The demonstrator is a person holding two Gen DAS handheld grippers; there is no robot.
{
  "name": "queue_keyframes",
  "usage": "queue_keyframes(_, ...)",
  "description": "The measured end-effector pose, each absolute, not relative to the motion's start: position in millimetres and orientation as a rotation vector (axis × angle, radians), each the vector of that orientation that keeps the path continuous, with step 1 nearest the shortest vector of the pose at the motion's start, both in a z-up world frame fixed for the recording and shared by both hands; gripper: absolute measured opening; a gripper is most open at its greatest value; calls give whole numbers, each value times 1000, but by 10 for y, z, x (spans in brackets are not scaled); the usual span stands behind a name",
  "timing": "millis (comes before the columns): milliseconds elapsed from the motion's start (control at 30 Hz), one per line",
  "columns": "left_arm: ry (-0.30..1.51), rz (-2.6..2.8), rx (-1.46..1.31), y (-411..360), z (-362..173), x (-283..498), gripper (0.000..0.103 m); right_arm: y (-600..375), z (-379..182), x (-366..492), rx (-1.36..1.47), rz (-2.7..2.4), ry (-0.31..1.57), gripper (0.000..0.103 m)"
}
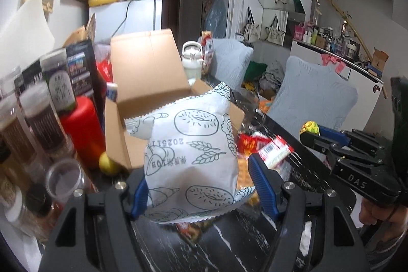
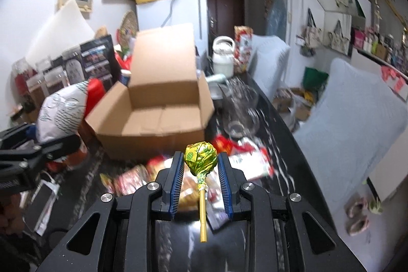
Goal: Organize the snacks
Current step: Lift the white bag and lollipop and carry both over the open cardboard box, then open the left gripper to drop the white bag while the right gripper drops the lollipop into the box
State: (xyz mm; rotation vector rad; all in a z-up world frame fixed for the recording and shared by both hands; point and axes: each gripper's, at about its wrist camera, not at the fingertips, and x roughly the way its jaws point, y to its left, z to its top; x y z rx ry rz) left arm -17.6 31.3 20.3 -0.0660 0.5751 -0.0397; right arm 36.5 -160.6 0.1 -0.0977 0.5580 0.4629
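Observation:
My left gripper point(image 1: 197, 179) is shut on a white snack bag point(image 1: 193, 152) printed with bread drawings, held up in front of the open cardboard box point(image 1: 150, 68). The bag also shows at the left of the right wrist view point(image 2: 62, 111). My right gripper point(image 2: 201, 161) is shut on a lollipop point(image 2: 201, 157) in a yellow-green wrapper, its gold stick pointing back at the camera. It hangs above loose red snack packets point(image 2: 244, 157) on the dark table, short of the box point(image 2: 158, 103). The lollipop also shows in the left wrist view point(image 1: 309, 128).
Jars point(image 1: 38, 114) and a red container point(image 1: 83, 126) line the left side. A yellow ball point(image 1: 108, 162) lies by the box. A white kettle point(image 2: 223, 55) and clear glassware point(image 2: 241, 106) stand behind. Light-blue cushioned chairs point(image 2: 357, 119) flank the table's right edge.

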Motion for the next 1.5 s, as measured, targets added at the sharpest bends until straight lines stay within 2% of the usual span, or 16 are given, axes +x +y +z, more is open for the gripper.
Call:
queue_keyframes(367, 511, 9, -48, 472, 465, 269, 70, -1257, 533, 720, -116, 532, 457, 27)
queue_keyframes(700, 521, 73, -29, 687, 483, 750, 70, -774, 754, 1175, -137, 614, 420, 27)
queue_keyframes(1500, 788, 207, -15, 1083, -326, 1924, 70, -44, -92, 2462, -263, 643, 668, 27)
